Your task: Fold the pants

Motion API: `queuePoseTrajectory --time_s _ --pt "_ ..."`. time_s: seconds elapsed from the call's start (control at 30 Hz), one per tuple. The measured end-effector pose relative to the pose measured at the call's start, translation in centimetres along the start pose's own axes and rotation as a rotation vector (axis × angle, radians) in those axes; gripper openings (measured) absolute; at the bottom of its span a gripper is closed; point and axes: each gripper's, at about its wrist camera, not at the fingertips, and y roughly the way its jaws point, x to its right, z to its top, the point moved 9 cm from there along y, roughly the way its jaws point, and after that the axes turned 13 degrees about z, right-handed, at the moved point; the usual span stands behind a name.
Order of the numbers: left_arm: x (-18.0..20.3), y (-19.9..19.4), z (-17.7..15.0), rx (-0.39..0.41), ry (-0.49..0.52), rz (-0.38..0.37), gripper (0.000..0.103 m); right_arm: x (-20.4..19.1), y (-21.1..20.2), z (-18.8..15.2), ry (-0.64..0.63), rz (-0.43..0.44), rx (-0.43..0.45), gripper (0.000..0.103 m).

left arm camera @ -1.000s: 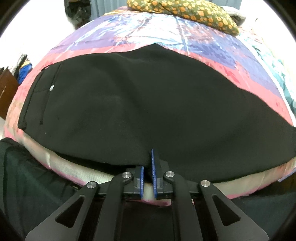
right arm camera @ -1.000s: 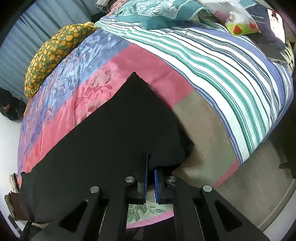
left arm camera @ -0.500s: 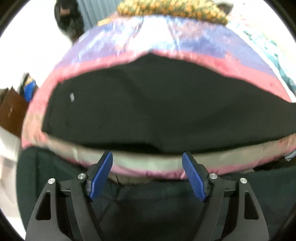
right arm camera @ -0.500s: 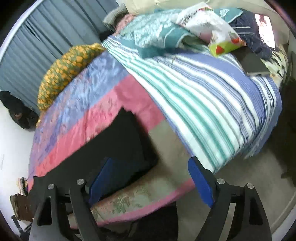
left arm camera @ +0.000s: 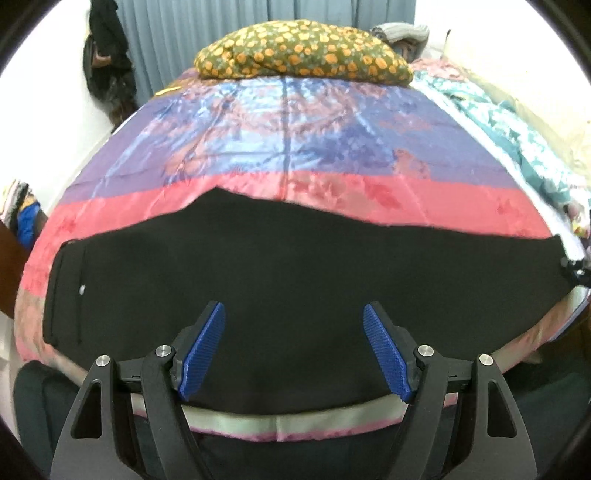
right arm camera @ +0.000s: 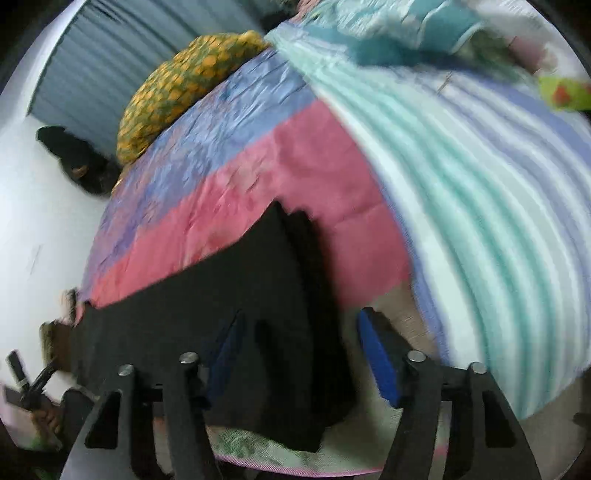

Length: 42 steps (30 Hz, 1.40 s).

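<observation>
Black pants point(left arm camera: 258, 266) lie flat lengthwise along the near edge of a bed, waistband at the left, leg ends at the right. My left gripper point(left arm camera: 293, 332) is open and empty, its blue pads over the pants' middle near the bed edge. My right gripper point(right arm camera: 299, 343) is open and empty above the leg ends of the pants point(right arm camera: 266, 302), where the cloth hangs slightly over the bed edge. The right wrist view is motion-blurred.
The bed has a pink and blue satin quilt point(left arm camera: 295, 140) and a green-striped sheet point(right arm camera: 480, 184). An orange-spotted pillow point(left arm camera: 303, 55) lies at the far side. Teal bedding point(left arm camera: 509, 129) is piled at the right. A grey curtain point(left arm camera: 258, 18) hangs behind.
Both grippers were shut on the pants' near edge a second ago. They have opened, let go and drawn back and up. The pants now lie flat on the bed.
</observation>
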Motion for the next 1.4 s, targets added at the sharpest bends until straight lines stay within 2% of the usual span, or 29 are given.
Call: queuePoseTrajectory --time_s 0.03,0.07,0.13,0.17,0.23,0.27,0.33,0.37,0.43,0.53,0.63,0.77,0.9,0.93,0.97,1.0,1.03,1.13,1.23,1.3,1.37,1.4 --pt "-0.2 0.1 -0.3 -0.005 0.003 0.008 0.079 -0.4 0.4 -0.3 0.003 0.039 -0.020 0.050" --pt "-0.5 0.3 -1.1 -0.020 0.002 0.019 0.079 -0.7 0.9 -0.8 0.008 0.055 -0.042 0.037" --pt "-1.0 0.9 -1.8 -0.044 -0.008 0.026 0.079 -0.4 1.6 -1.3 0.045 0.059 -0.055 0.020" --pt "-1.4 1.4 -2.2 -0.067 -0.020 0.032 0.079 -0.5 1.6 -1.4 0.086 0.089 -0.042 0.017" --pt "-1.9 1.9 -2.4 -0.087 -0.042 0.034 0.079 -1.3 1.1 -1.3 0.140 0.157 0.009 0.015" --pt "-2.4 1.9 -2.4 -0.085 -0.058 0.032 0.079 -3.0 0.6 -1.2 0.166 0.250 0.053 0.015" --pt "-3.0 1.7 -2.2 -0.069 -0.073 0.035 0.079 -5.8 -0.1 -1.3 0.188 0.365 0.100 0.015" --pt "-3.3 1.8 -2.0 -0.062 -0.079 0.040 0.079 -8.4 -0.3 -1.5 0.198 0.456 0.120 0.015" --pt "-4.1 2.1 -2.0 -0.058 -0.101 0.040 0.079 -12.0 0.2 -2.1 0.189 0.540 0.118 0.015" --pt "-5.0 2.6 -2.5 -0.064 -0.132 0.034 0.079 -19.4 3.4 -3.8 0.178 0.665 0.092 0.015" --pt "-6.5 2.9 -3.3 -0.063 -0.162 0.034 0.079 -25.2 7.8 -5.6 0.169 0.714 0.062 0.015" --pt "-9.4 3.6 -4.6 -0.078 -0.219 0.040 0.079 -33.2 16.9 -8.9 0.124 0.681 0.018 0.015" --pt "-12.4 4.5 -5.6 -0.096 -0.300 0.047 0.079 -40.7 25.2 -12.0 -0.026 0.563 -0.017 0.016" --pt "-12.8 4.6 -5.7 -0.100 -0.309 0.049 0.079 -42.1 26.9 -12.9 -0.096 0.509 -0.035 0.022" --pt "-13.5 4.9 -5.8 -0.112 -0.328 0.048 0.079 -44.0 29.1 -14.6 -0.225 0.403 -0.071 0.036" --pt "-13.9 5.0 -5.8 -0.119 -0.344 0.038 0.079 -44.9 30.1 -15.7 -0.302 0.357 -0.106 0.049" --pt "-14.1 5.0 -6.0 -0.121 -0.355 0.029 0.079 -45.7 30.7 -16.8 -0.373 0.323 -0.139 0.066" --pt "-14.2 4.2 -5.6 -0.100 -0.384 -0.027 0.079 -47.3 28.2 -19.2 -0.546 0.315 -0.145 0.070" --pt "-11.7 3.4 -4.4 -0.078 -0.326 -0.113 0.078 -44.8 22.3 -18.9 -0.651 0.202 -0.020 0.085" --pt "-8.3 2.3 -2.5 -0.027 -0.239 -0.169 0.074 -41.9 19.5 -17.9 -0.651 0.121 0.047 0.086" --pt "-5.7 1.2 -1.0 0.035 -0.167 -0.197 0.067 -38.3 17.2 -15.9 -0.594 0.039 0.087 0.085" --pt "-3.7 0.6 0.1 0.079 -0.108 -0.203 0.066 -37.2 16.6 -15.1 -0.568 0.017 0.100 0.085"
